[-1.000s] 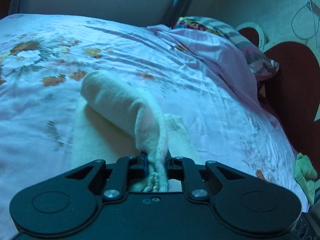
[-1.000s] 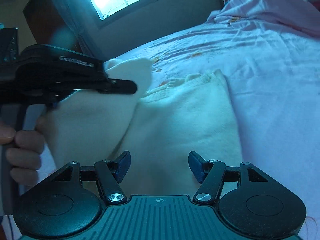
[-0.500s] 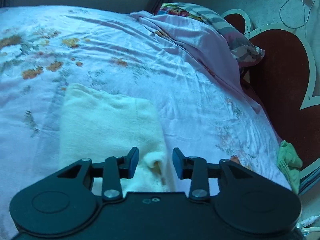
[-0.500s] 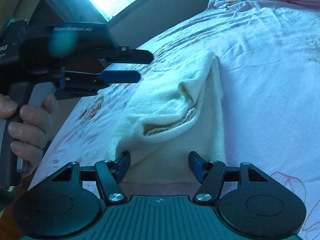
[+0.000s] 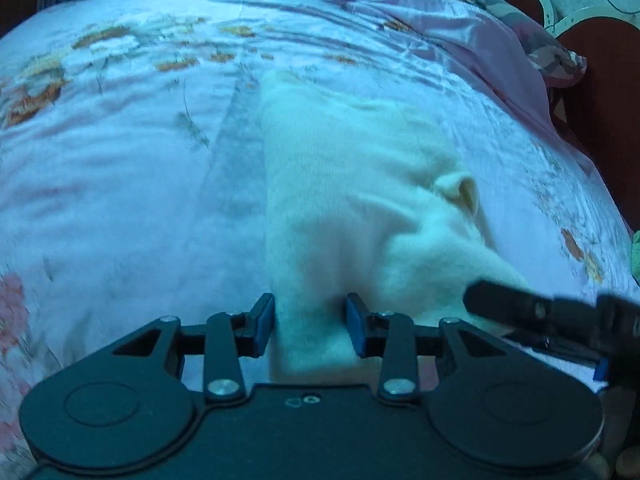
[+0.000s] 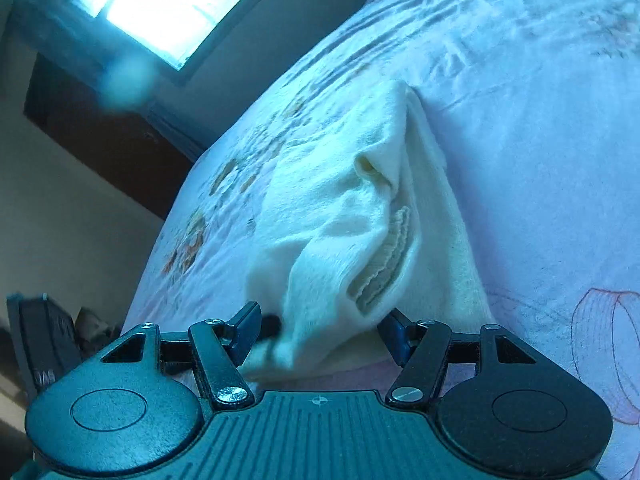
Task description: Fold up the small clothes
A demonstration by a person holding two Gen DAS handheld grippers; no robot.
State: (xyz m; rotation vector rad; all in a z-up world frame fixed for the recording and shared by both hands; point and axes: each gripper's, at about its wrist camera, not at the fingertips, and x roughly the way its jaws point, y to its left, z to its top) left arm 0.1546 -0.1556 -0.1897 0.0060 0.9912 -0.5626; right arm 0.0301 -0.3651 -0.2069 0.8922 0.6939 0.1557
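The left gripper [image 5: 310, 326] stands part-open, its blue pads either side of the cream garment [image 5: 360, 184] without pinching it; its jaws have just been opening. From there the garment's long axis runs straight ahead across the floral bedsheet [image 5: 120, 160]. The right gripper [image 6: 320, 334] holds its jaws wide around the same near end's bunched corner, squeezing nothing. Both sit at that near end, so the next fold likely starts there.
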